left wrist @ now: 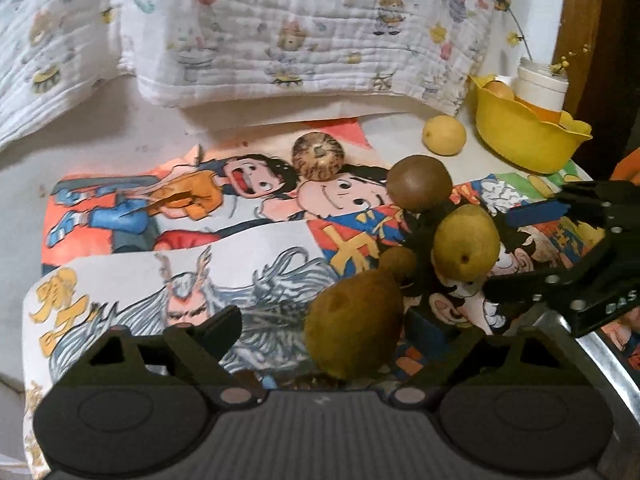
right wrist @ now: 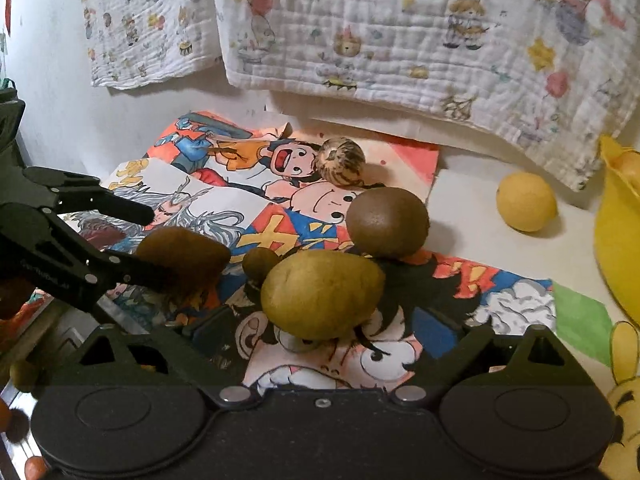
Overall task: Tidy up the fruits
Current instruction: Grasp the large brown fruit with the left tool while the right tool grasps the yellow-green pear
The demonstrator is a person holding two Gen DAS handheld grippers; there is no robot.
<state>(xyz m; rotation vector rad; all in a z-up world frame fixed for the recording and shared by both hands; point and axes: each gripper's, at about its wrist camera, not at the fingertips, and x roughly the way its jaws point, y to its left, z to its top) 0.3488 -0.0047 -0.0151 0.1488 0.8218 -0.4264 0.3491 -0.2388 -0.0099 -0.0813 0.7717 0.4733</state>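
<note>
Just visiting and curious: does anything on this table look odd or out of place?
Mostly the scatter: a yellow lemon sits on the white table beside the yellow plastic bowl, and a striped brown round fruit lies apart.

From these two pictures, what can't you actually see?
- Yellow bowl: contents mostly hidden by its wall in the left view; cut off by the edge in the right view.
- White jar: contents hidden by its wall.
- Left gripper: jaws blocked by a pear.
</note>
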